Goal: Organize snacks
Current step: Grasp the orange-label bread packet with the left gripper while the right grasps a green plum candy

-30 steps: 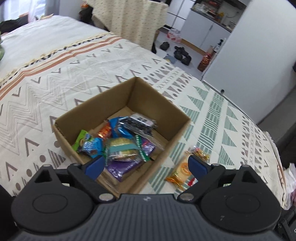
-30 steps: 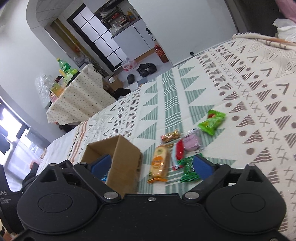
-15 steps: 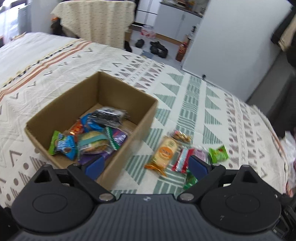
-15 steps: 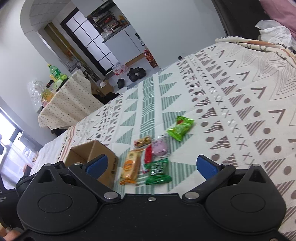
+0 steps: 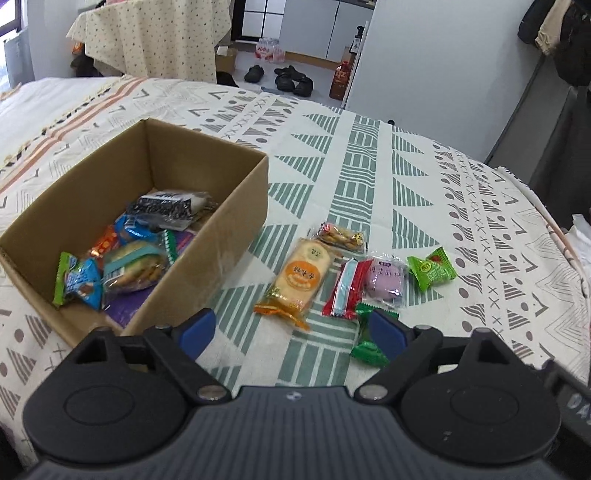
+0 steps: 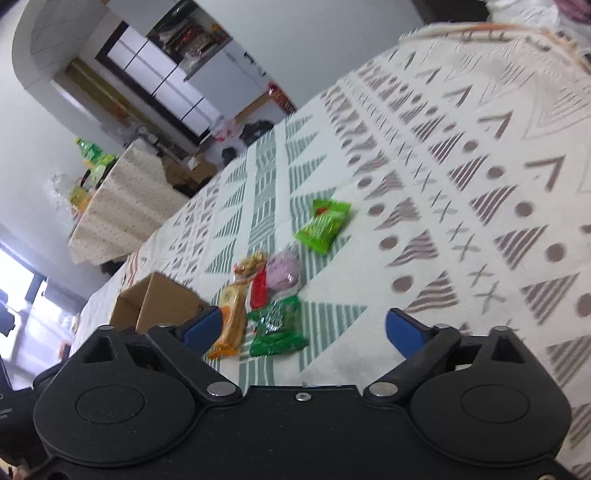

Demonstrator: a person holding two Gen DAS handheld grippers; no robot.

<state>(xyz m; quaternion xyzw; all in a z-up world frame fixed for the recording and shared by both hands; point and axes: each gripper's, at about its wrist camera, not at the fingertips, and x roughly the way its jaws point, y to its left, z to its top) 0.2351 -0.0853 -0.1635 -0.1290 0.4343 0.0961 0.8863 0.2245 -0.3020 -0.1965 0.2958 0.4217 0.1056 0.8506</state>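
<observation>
An open cardboard box (image 5: 240, 236) on the patterned bedspread holds several snack packs. To its right on the cloth lie an orange cracker pack (image 5: 301, 278), a small peanut pack (image 5: 341, 236), a red bar (image 5: 345, 288), a purple cake (image 5: 386, 282), a light green pack (image 5: 432, 272) and a dark green pack (image 5: 365, 343). My left gripper (image 5: 291, 328) is open and empty above the near edge of these. My right gripper (image 6: 303, 328) is open and empty over the dark green pack (image 6: 277, 328); the light green pack (image 6: 323, 225) and box (image 6: 159, 306) lie beyond.
The patterned bedspread (image 5: 369, 177) covers the whole surface. Beyond its far edge are a draped table (image 5: 155, 33), shoes on the floor (image 5: 288, 77) and a white wall panel (image 5: 436, 66). Clothing lies at the right edge (image 5: 581, 236).
My left gripper has swung right, from over the box to the loose snacks beside it. My right gripper has shifted right and tilted, its jaws opening wider.
</observation>
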